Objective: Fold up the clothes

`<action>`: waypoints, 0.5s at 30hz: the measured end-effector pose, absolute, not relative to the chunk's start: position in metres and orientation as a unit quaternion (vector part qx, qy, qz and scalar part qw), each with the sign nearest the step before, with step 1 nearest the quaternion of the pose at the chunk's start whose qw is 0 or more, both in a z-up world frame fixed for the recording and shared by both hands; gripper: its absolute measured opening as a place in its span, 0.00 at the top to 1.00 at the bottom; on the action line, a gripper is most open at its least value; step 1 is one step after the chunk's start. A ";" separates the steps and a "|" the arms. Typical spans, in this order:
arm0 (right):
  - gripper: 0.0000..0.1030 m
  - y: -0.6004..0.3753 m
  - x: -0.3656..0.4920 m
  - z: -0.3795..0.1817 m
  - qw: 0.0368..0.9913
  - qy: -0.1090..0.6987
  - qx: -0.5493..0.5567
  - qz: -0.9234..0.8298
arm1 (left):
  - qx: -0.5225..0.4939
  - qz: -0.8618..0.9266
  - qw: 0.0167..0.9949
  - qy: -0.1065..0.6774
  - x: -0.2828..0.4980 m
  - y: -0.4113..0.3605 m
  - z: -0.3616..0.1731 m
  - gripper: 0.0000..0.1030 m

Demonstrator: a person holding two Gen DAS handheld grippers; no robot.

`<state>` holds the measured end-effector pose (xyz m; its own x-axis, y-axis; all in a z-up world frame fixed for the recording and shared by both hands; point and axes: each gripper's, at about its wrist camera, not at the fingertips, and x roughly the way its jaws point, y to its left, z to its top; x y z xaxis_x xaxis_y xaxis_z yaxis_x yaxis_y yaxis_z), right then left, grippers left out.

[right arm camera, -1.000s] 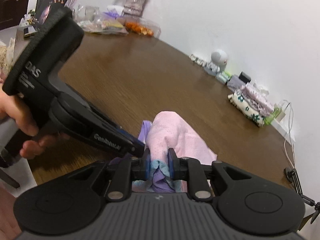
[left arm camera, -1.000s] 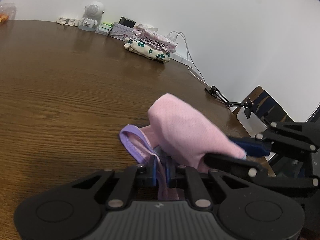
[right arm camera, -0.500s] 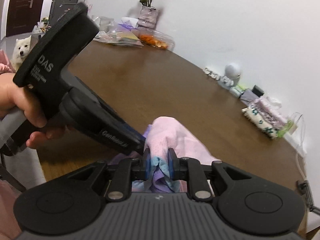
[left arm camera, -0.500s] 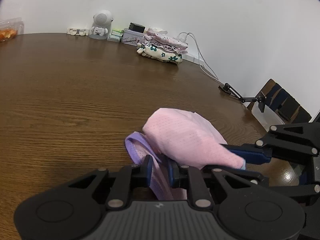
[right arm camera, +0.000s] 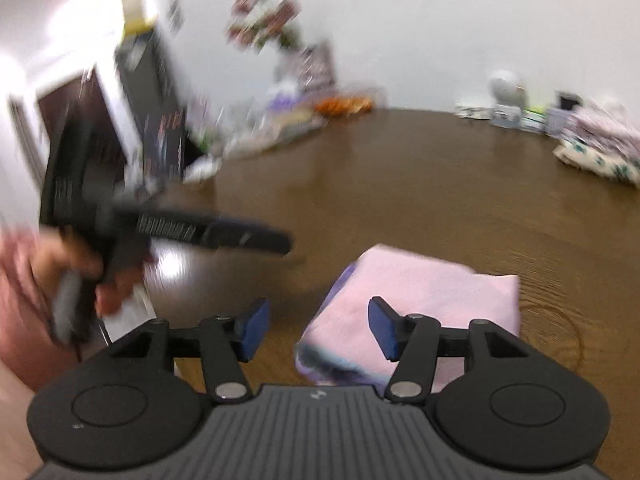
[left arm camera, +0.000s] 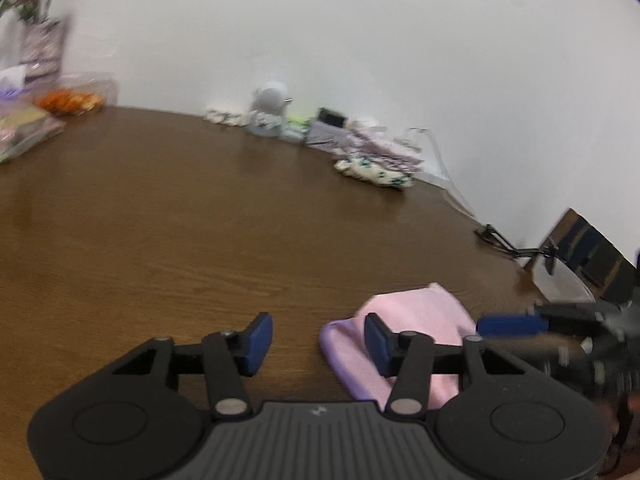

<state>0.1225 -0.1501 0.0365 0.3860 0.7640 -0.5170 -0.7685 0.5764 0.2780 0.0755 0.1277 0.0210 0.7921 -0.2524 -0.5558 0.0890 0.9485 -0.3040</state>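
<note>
Left wrist view showed the big brown wooden table (left arm camera: 168, 216) stretching far ahead of the left gripper (left arm camera: 318, 338). The folded pink cloth with a purple edge (left arm camera: 416, 316) lay flat on the table just ahead and to the right of that gripper. Its right blue pad (left arm camera: 376, 340) stood in front of the cloth's near edge, but whether it touched the cloth was hard to tell. Its left blue pad sat over bare wood. The jaws had just been opening, and they stood apart with nothing pinched between them. The right gripper's blue fingertip (left arm camera: 512, 324) poked in from the right, close to the cloth.

Far ahead by the white wall sat a small pile of folded flowery clothes (left arm camera: 376, 168), and left of the pile a little white round toy robot (left arm camera: 272, 108).

Right wrist view was blurry. The right gripper (right arm camera: 318, 328) was also let go, its jaws just opened wide, with the near left corner of the pink cloth (right arm camera: 416, 292) lying between and beyond them, not squeezed. To its left, a person's hand (right arm camera: 80, 276) held the black left gripper (right arm camera: 280, 242) above the table, apart from the cloth.
</note>
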 end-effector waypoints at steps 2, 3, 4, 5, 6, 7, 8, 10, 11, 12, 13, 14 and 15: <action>0.49 -0.170 0.132 0.040 0.856 0.305 0.005 0.418 | -0.124 -0.119 0.937 0.306 0.081 0.112 0.024 0.76; 0.53 -0.177 0.137 0.039 0.867 0.305 -0.002 0.394 | -0.120 -0.132 0.936 0.304 0.084 0.103 0.025 0.78; 0.62 -0.181 0.142 0.037 0.874 0.309 -0.009 0.376 | -0.112 -0.143 0.936 0.302 0.087 0.092 0.025 0.79; 0.67 -0.184 0.146 0.035 0.878 0.312 -0.017 0.362 | -0.101 -0.150 0.936 0.302 0.092 0.080 0.025 0.81; 0.74 -0.185 0.148 0.031 0.880 0.314 -0.026 0.354 | -0.090 -0.157 0.936 0.302 0.096 0.069 0.024 0.82; 0.77 -0.183 0.151 0.026 0.879 0.319 -0.036 0.353 | -0.074 -0.162 0.936 0.304 0.098 0.056 0.021 0.86; 0.78 -0.179 0.151 0.021 0.876 0.324 -0.046 0.355 | -0.054 -0.161 0.936 0.309 0.100 0.045 0.018 0.87; 0.78 -0.169 0.146 0.013 0.869 0.323 -0.071 0.368 | -0.013 -0.147 0.936 0.318 0.099 0.028 0.009 0.88; 0.78 -0.163 0.142 0.010 0.867 0.319 -0.086 0.373 | 0.003 -0.137 0.936 0.323 0.097 0.024 0.004 0.88; 0.78 -0.157 0.137 0.007 0.865 0.314 -0.101 0.377 | 0.011 -0.129 0.936 0.327 0.095 0.023 0.000 0.88; 0.78 -0.152 0.132 0.005 0.864 0.311 -0.112 0.380 | 0.011 -0.124 0.936 0.330 0.093 0.026 -0.003 0.88; 0.78 -0.149 0.129 0.002 0.861 0.312 -0.118 0.384 | 0.008 -0.121 0.935 0.333 0.092 0.028 -0.005 0.88; 0.77 -0.145 0.127 0.000 0.858 0.315 -0.122 0.388 | 0.008 -0.119 0.935 0.334 0.091 0.031 -0.007 0.87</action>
<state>0.1272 -0.1455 -0.0004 0.5010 0.5880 -0.6350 -0.7418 0.6697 0.0349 0.0906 0.0309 -0.0074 0.7483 -0.2177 -0.6267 0.2278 0.9715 -0.0656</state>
